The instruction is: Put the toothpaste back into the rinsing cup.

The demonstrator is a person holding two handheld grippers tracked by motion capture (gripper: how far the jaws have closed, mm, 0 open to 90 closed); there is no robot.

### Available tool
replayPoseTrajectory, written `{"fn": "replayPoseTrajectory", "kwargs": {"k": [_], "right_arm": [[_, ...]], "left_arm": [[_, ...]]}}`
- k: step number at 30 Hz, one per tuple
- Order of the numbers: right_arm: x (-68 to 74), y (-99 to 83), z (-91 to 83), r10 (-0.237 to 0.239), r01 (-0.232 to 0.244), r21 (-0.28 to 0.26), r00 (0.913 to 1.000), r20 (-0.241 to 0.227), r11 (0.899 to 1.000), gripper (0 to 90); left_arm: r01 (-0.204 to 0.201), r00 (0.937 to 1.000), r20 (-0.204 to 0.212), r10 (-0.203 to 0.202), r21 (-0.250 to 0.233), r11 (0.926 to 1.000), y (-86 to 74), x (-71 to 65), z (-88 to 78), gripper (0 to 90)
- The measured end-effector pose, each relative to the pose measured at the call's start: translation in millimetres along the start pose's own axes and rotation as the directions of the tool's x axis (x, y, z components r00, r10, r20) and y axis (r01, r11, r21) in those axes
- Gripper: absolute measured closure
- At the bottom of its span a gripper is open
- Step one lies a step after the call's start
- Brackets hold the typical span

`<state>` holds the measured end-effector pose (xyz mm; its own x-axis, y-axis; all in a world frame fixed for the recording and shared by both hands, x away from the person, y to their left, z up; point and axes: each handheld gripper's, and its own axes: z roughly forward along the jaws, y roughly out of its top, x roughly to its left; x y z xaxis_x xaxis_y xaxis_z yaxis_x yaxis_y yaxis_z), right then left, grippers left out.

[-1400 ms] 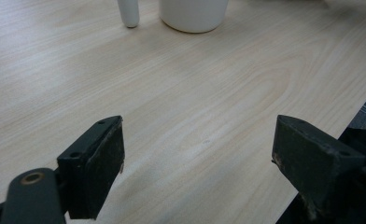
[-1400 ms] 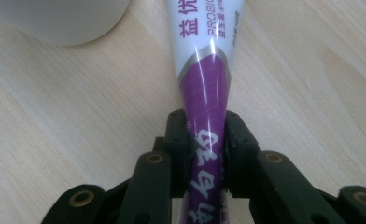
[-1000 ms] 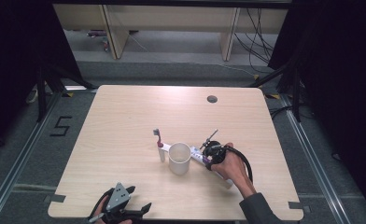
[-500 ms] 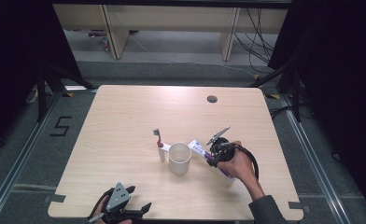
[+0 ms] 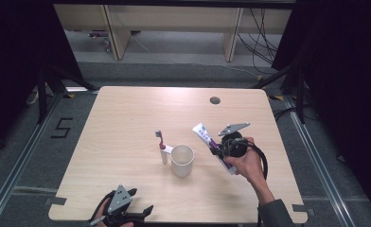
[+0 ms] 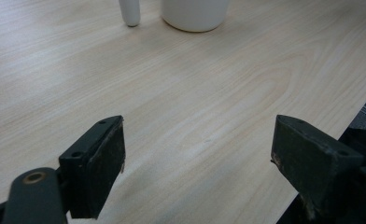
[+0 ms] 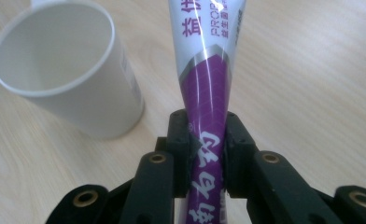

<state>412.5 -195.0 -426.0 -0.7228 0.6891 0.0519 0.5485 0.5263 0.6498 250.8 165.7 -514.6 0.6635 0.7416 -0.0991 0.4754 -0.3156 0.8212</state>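
The purple-and-white toothpaste tube [image 7: 200, 93] is clamped between the jaws of the right gripper [image 7: 207, 140], raised beside the white cup [image 5: 181, 161]. The left gripper [image 6: 197, 158] is held wide open with nothing in it, low over the table [image 5: 127, 123] edge.

Right gripper [image 5: 217, 147]: held above the table's right half, tilted up and away from the person, jaws clamped on the purple-and-white toothpaste tube [image 7: 203, 100].
Right hand [image 5: 246, 163]: wrapped around the gripper body, forearm and sleeve entering from the lower right corner.
Left gripper [image 5: 141, 213]: low at the table's near edge, jaws spread wide with nothing between them.
Left hand [image 5: 109, 213]: gripping the handle, mostly cut off by the bottom edge of the high view.
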Motion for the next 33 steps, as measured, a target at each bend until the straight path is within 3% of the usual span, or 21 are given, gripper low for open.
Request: {"fn": "replayPoseTrajectory", "kwargs": {"k": [1,2,4,5,10,11,12,13,16,18,19,20,21,22,24,25,26,27,29,30,33], "right_arm": [[0.2,1.0,-0.7,0.017,-0.017,-0.046,0.9999,0.001,0.999,76.7],[-0.2,2.3,-3.2,0.012,-0.012,-0.054,0.9999,0.008,0.998,76.7],[4.4,5.3,-6.0,0.063,-0.063,-0.100,0.9980,-0.009,0.993,76.7],[3.9,6.1,-5.6,0.051,-0.051,-0.131,0.9987,-0.003,0.990,76.7],[6.4,13.3,-8.9,0.015,-0.014,-0.184,0.9999,0.002,0.983,76.7],[8.3,14.3,-9.0,0.042,-0.043,-0.192,0.9991,-0.010,0.981,76.7],[7.0,15.5,-8.9,0.025,-0.027,-0.201,0.9996,-0.012,0.979,76.7],[7.9,16.6,-9.4,0.025,-0.024,-0.214,0.9997,0.000,0.977,76.7],[12.2,20.6,-10.0,0.020,-0.021,-0.228,0.9998,-0.008,0.973,76.7],[15.2,22.8,-11.4,0.033,-0.034,-0.253,0.9994,-0.006,0.967,76.7],[14.9,24.4,-11.1,0.014,-0.016,-0.277,0.9999,-0.006,0.961,76.7],[17.2,25.8,-11.4,0.031,-0.036,-0.293,0.9993,-0.020,0.955,76.7],[20.3,27.6,-13.3,0.055,-0.064,-0.282,0.9977,-0.040,0.957,76.7],[19.5,30.1,-13.1,0.025,-0.036,-0.307,0.9988,-0.042,0.951,76.7],[24.5,33.5,-14.0,0.053,-0.066,-0.335,0.9975,-0.047,0.940,76.7],[23.7,36.1,-14.6,0.019,-0.035,-0.343,0.9985,-0.051,0.939,76.7],[27.0,37.8,-15.9,0.045,-0.061,-0.348,0.9974,-0.056,0.936,76.7],[25.9,40.2,-15.7,0.015,-0.032,-0.373,0.9988,-0.046,0.927,76.7],[28.7,43.6,-15.9,0.039,-0.062,-0.391,0.9970,-0.067,0.918,76.7],[28.8,45.1,-15.9,0.030,-0.053,-0.406,0.9976,-0.063,0.912,76.7],[34.4,49.1,-16.7,0.057,-0.089,-0.416,0.9944,-0.090,0.905,76.8]], "left_arm": [[-0.001,1.0000,-0.001,0.001,0.000,1.0000,0.1,0.1,0.0,17.2],[-0.001,1.0000,-0.002,0.001,-0.001,1.0000,0.1,0.1,-0.2,17.2],[-0.002,1.0000,-0.002,0.002,-0.001,1.0000,0.2,0.2,-0.4,17.2],[-0.005,1.0000,-0.001,0.005,-0.001,1.0000,0.3,0.5,-0.5,17.2],[0.002,1.0000,-0.004,-0.002,-0.004,1.0000,0.3,0.1,-0.8,17.2],[0.003,1.0000,-0.005,-0.003,-0.004,1.0000,0.3,0.2,-0.8,17.2],[-0.017,0.9998,-0.007,0.017,0.014,0.9998,0.5,1.8,-1.9,17.2],[0.002,1.0000,-0.001,-0.002,-0.007,1.0000,0.1,0.4,-0.2,17.2],[0.002,1.0000,-0.004,-0.002,-0.004,1.0000,0.4,0.1,-0.9,17.2],[0.002,1.0000,-0.005,-0.002,-0.003,1.0000,0.3,0.3,-0.8,17.2],[-0.002,1.0000,-0.002,0.002,-0.004,1.0000,0.1,0.5,-0.4,17.2],[-0.010,0.9999,-0.006,0.010,0.002,1.0000,0.1,1.0,-0.6,17.2],[-0.005,1.0000,-0.005,0.005,0.000,1.0000,0.2,0.7,-0.7,17.2],[0.000,1.0000,-0.005,0.000,-0.004,1.0000,0.4,0.2,-0.7,17.2],[0.001,1.0000,-0.005,-0.001,-0.006,1.0000,0.1,0.2,-0.4,17.2],[0.001,1.0000,-0.004,-0.001,-0.006,1.0000,0.1,0.2,-0.4,17.2],[0.000,1.0000,-0.005,0.000,-0.003,1.0000,0.3,0.1,-0.9,17.2],[0.002,1.0000,-0.005,-0.002,-0.005,1.0000,0.4,0.2,-0.9,17.2],[-0.006,1.0000,-0.007,0.006,0.002,1.0000,0.5,0.8,-1.6,17.2],[-0.006,1.0000,-0.007,0.006,0.002,1.0000,0.4,0.7,-1.7,17.2],[0.000,1.0000,-0.008,0.000,-0.007,1.0000,0.7,0.3,-1.5,17.2]]}}
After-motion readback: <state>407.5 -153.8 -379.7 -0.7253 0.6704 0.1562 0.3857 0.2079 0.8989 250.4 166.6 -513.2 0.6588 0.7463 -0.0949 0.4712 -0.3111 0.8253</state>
